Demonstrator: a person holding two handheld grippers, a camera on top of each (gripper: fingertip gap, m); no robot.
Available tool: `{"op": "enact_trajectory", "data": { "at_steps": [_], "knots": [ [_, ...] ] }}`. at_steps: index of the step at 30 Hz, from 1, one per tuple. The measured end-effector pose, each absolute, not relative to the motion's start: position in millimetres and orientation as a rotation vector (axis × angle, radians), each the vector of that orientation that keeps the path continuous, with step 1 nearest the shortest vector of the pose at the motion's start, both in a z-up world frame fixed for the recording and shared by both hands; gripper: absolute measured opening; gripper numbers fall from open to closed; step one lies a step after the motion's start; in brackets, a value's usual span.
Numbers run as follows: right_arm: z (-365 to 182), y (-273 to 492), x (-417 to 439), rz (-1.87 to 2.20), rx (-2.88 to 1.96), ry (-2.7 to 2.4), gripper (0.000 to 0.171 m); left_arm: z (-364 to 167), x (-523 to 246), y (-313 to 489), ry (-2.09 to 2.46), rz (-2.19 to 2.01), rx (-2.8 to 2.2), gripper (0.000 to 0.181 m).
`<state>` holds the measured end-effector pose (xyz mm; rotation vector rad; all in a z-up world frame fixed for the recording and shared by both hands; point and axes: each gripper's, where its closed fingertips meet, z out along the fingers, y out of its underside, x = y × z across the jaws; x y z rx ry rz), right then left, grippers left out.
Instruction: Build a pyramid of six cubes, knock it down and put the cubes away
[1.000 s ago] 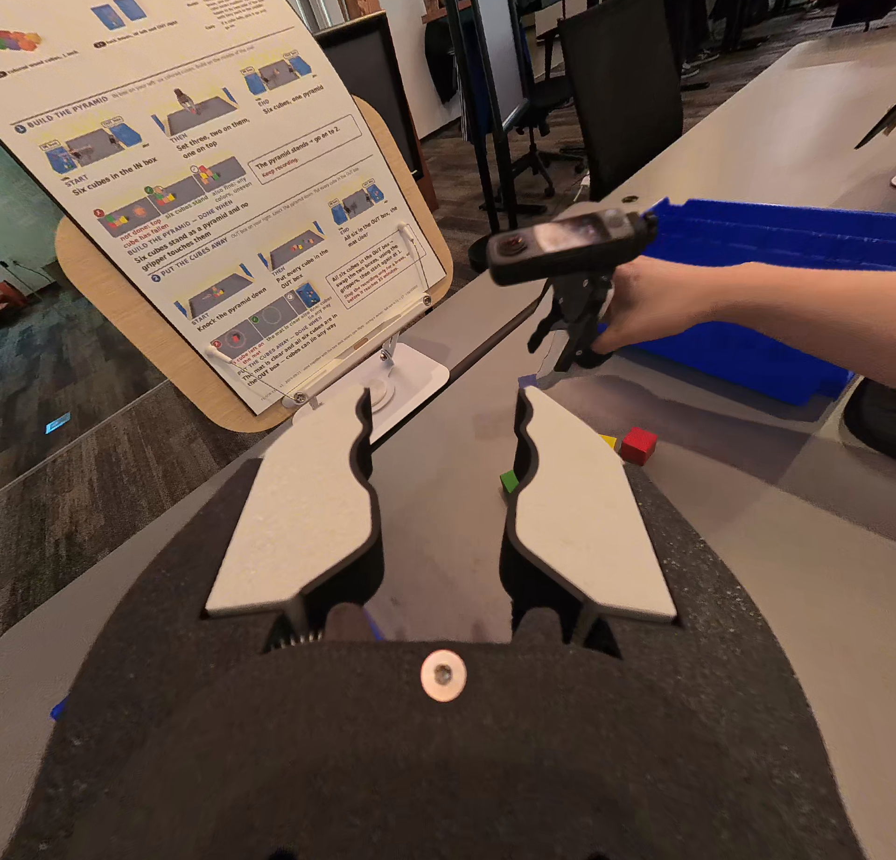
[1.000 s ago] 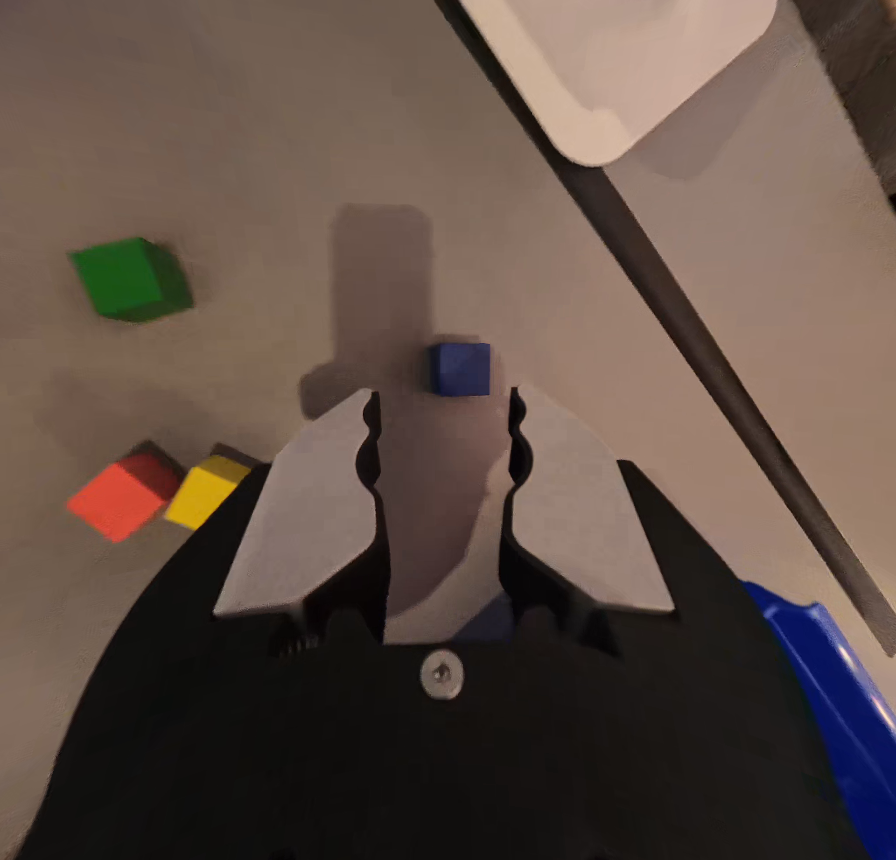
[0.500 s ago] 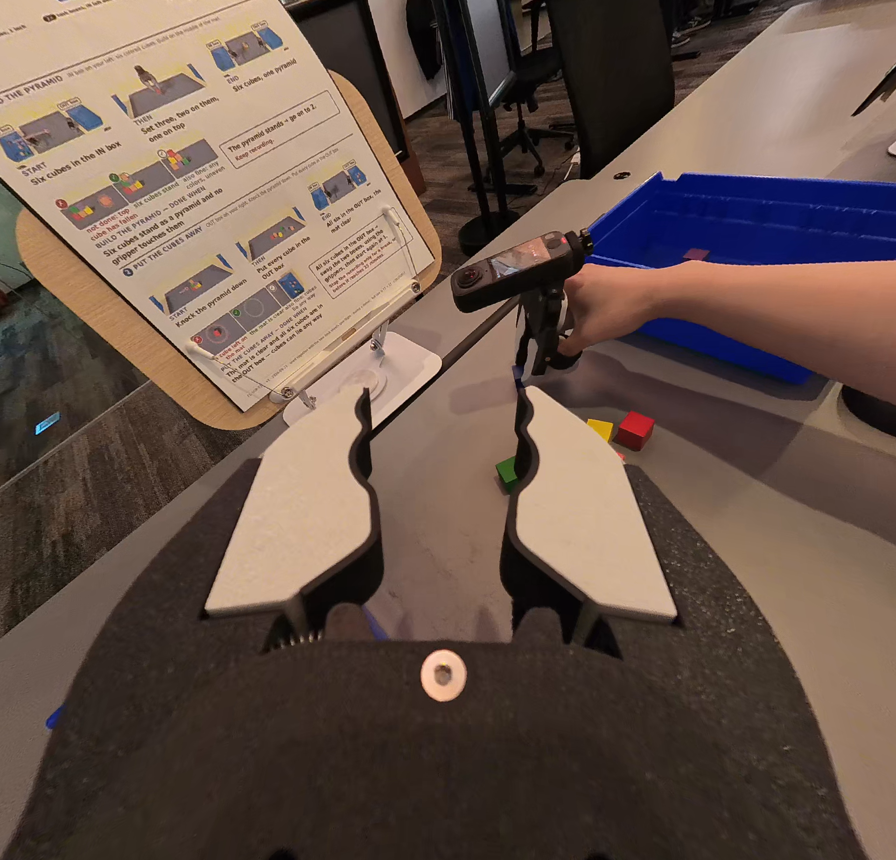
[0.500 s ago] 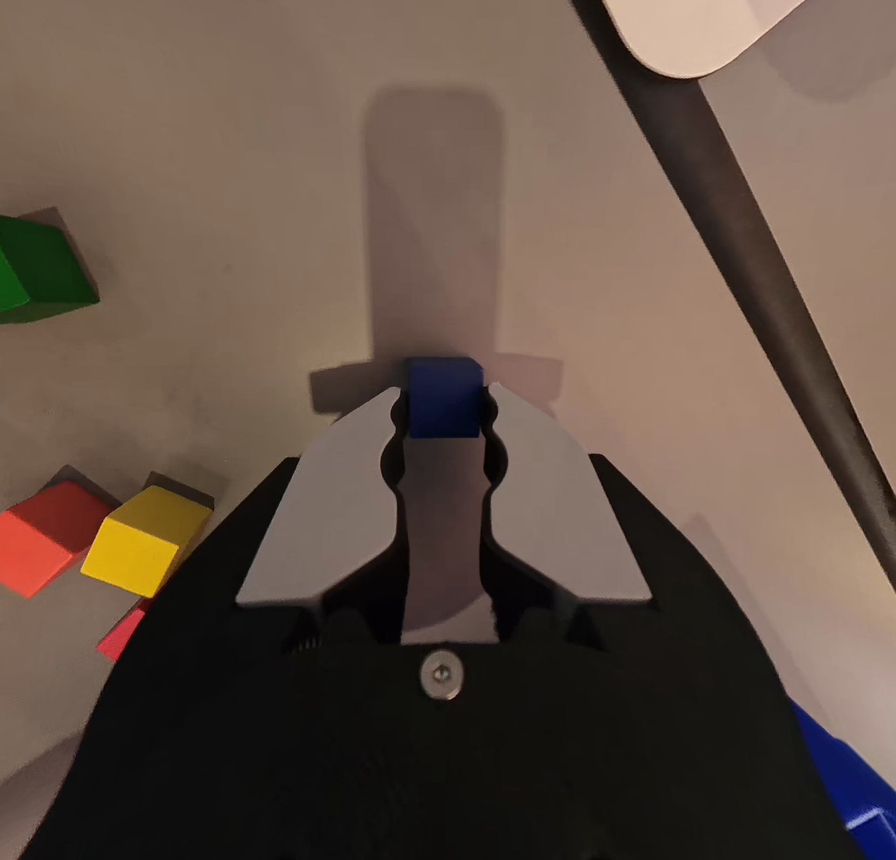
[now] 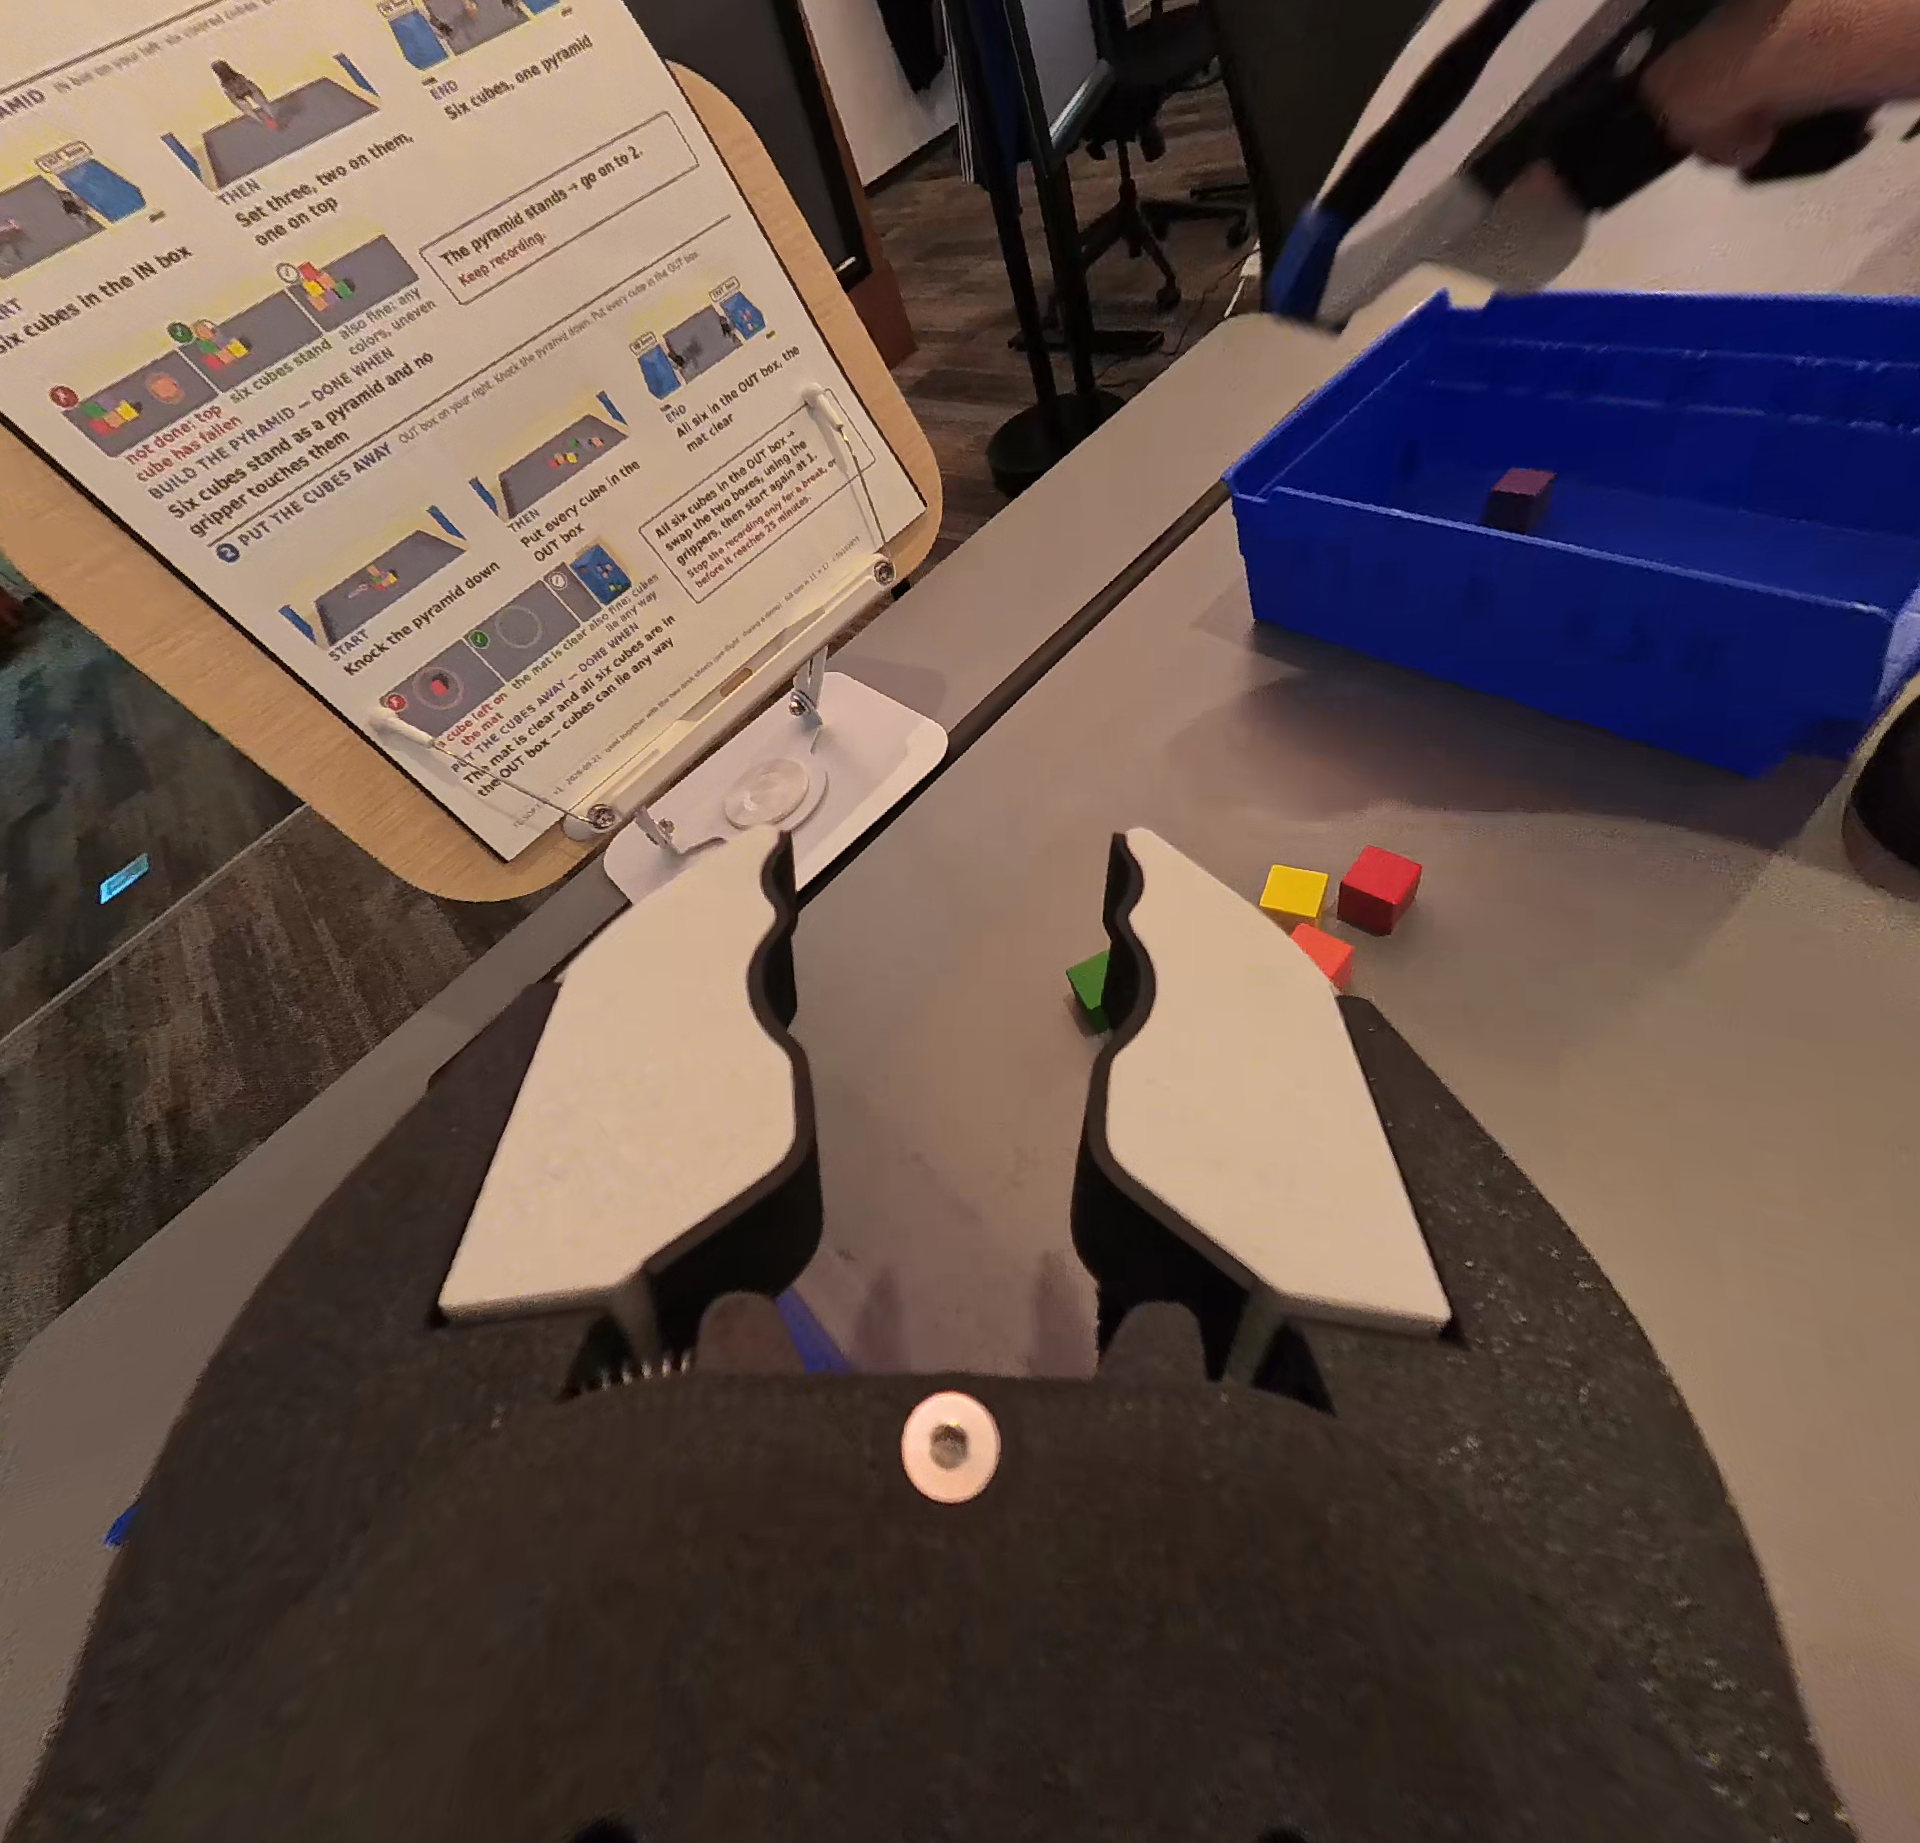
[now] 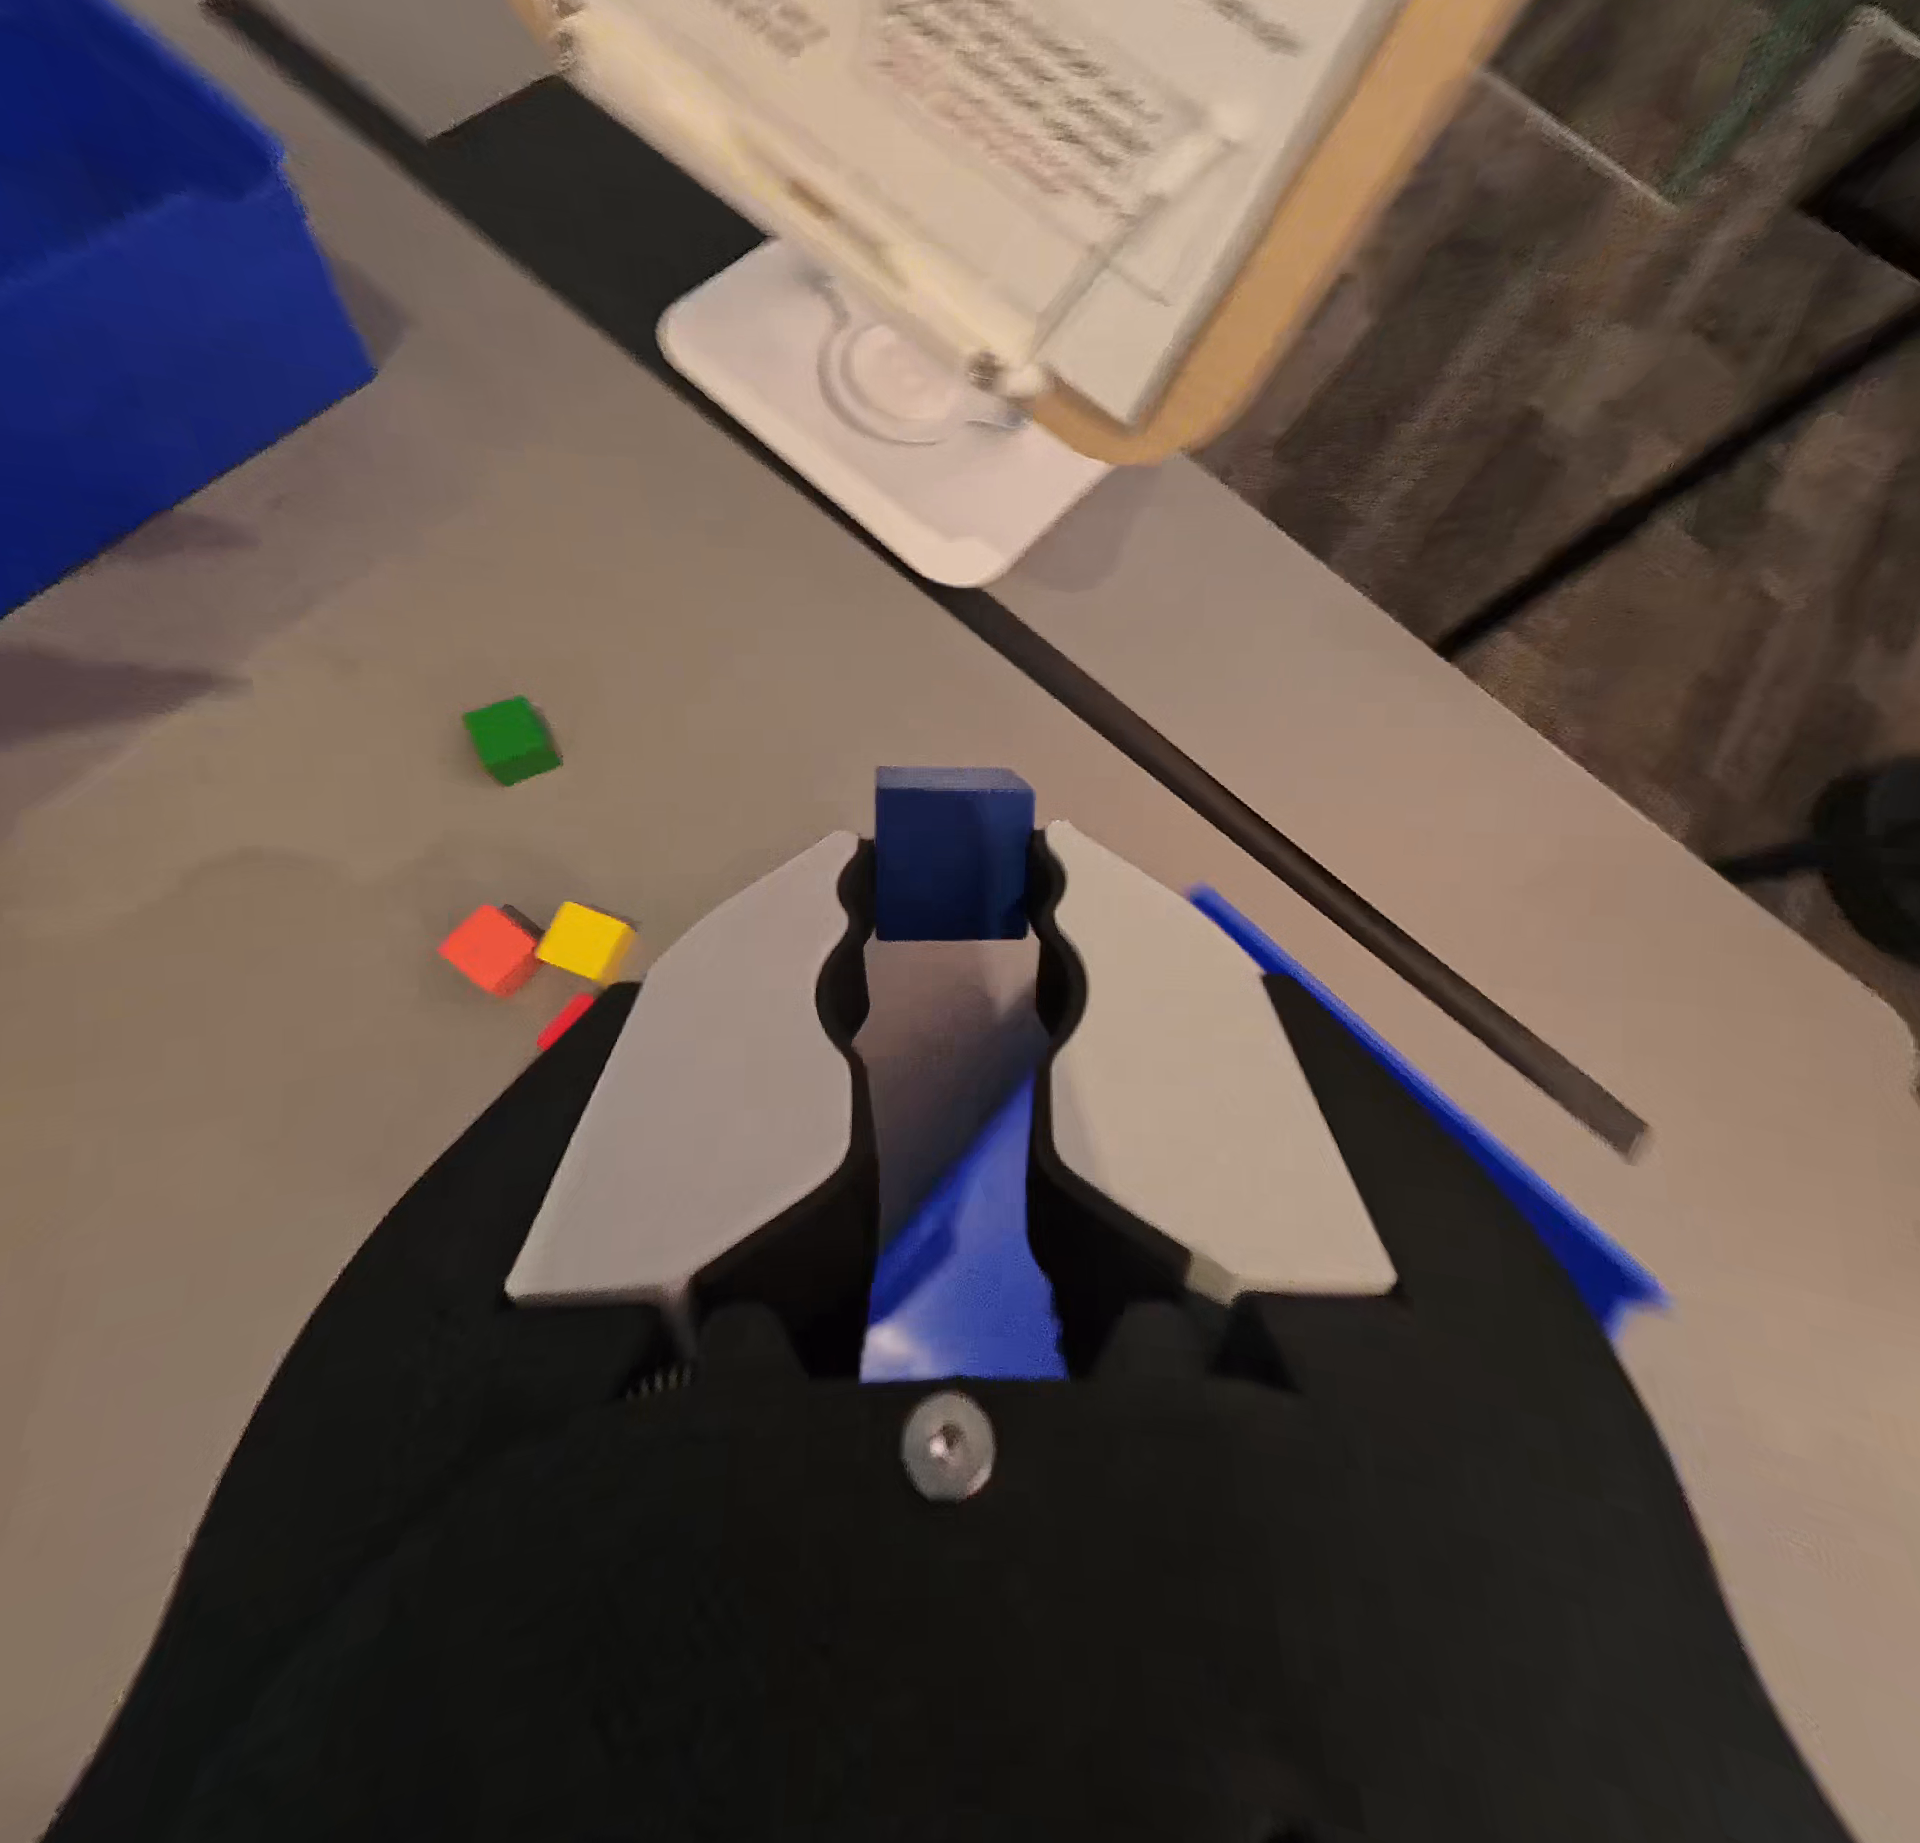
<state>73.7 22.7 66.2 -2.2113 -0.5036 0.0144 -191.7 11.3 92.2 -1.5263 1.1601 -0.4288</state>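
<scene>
My right gripper [image 6: 954, 843] is shut on a blue cube [image 6: 954, 858] and holds it up in the air above the rim of a blue bin [image 6: 1455, 1097]. In the left wrist view the right gripper [image 5: 1340, 255] is a blur at the top right, above the bin [image 5: 1455, 630]. A purple cube [image 5: 1519, 498] lies in that bin. On the grey table lie a green cube [image 5: 1086, 983], a yellow cube [image 5: 1294, 891], a red cube [image 5: 1380, 887] and an orange cube [image 5: 1325, 952]. My left gripper [image 5: 951, 858] is open and empty, low over the table just left of the green cube.
An instruction board on a white stand [image 5: 790, 785] stands at the table's far edge. A black strip [image 6: 1299, 858] runs across the table. A second blue bin [image 6: 125, 287] shows at the top left of the right wrist view. Chairs and floor lie beyond the table. Spacing between my two grippers at the tips: around 25 cm.
My right gripper came down over the blue cube, shut on it, lifted it and carried it toward the blue bin. My left gripper stayed open and hardly moved.
</scene>
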Motion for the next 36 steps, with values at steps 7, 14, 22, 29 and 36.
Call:
{"op": "enact_trajectory", "data": {
  "at_steps": [7,14,22,29,36],
  "knots": [
    [-19.7,-15.2,189.8,-0.010,-2.541,-0.059,0.031,89.4,-189.8,11.8,1.168,-0.415,-1.533,0.057],
    [-114.8,-24.7,215.1,-0.045,-2.742,0.097,0.031,96.2,-196.5,9.8,1.152,-0.417,-1.521,0.057],
    [-141.1,-30.1,224.3,-0.025,-2.790,0.210,0.031,95.9,-197.6,10.7,1.152,-0.419,-1.527,0.057],
    [-151.8,-30.4,226.1,-0.033,-2.790,0.211,0.031,92.7,-194.3,10.4,1.165,-0.416,-1.529,0.057],
    [-96.6,-16.9,222.5,-0.136,-2.577,0.073,0.044,93.8,-194.9,11.0,1.159,-0.417,-1.528,0.057]
  ]
}}
